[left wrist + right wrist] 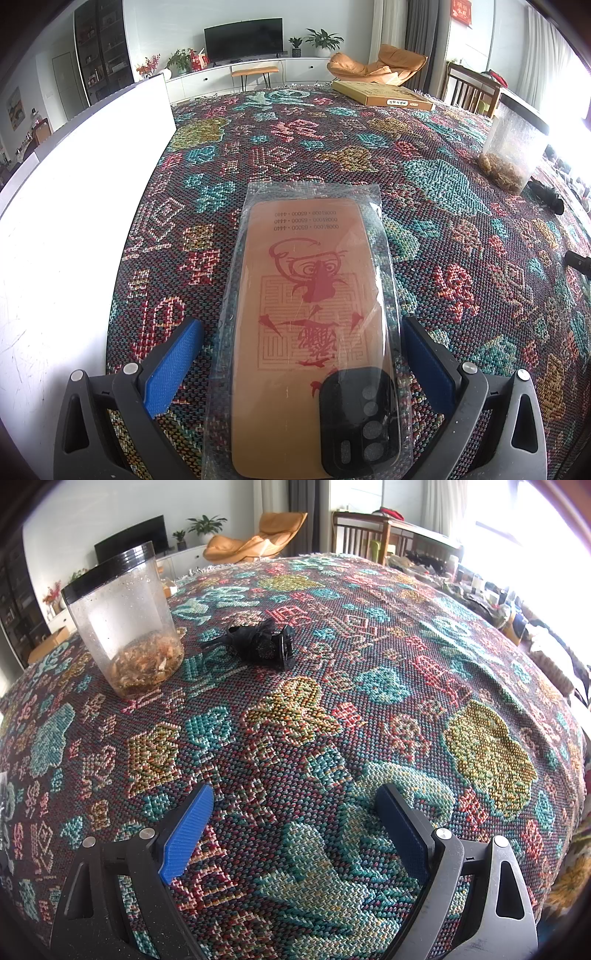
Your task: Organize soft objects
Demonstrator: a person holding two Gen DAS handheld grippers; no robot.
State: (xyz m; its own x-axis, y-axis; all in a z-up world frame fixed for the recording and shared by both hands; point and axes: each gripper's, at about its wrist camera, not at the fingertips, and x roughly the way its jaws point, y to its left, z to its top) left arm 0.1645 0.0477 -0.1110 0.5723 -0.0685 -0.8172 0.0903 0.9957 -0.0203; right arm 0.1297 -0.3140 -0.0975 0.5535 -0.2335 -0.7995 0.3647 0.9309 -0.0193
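Both tongs are gaping wide: the left tongs (303, 354) are straddling a bagged phone case (314, 314); a black hair clip (260, 644) is lying ahead of the right tongs (295, 823).

Colours and patterns as I see them through both wrist cameras.

Woven cloth (332, 686): teal, red, gold motifs on dark ground. Phone case (314, 295), frame centre: tan with red print, black camera block. Pads (171, 363): blue.

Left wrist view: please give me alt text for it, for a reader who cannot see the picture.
An orange phone case in a clear plastic sleeve lies on a colourful woven tablecloth between the open blue fingers of the left tool. A white box stands at left, a clear jar far right.
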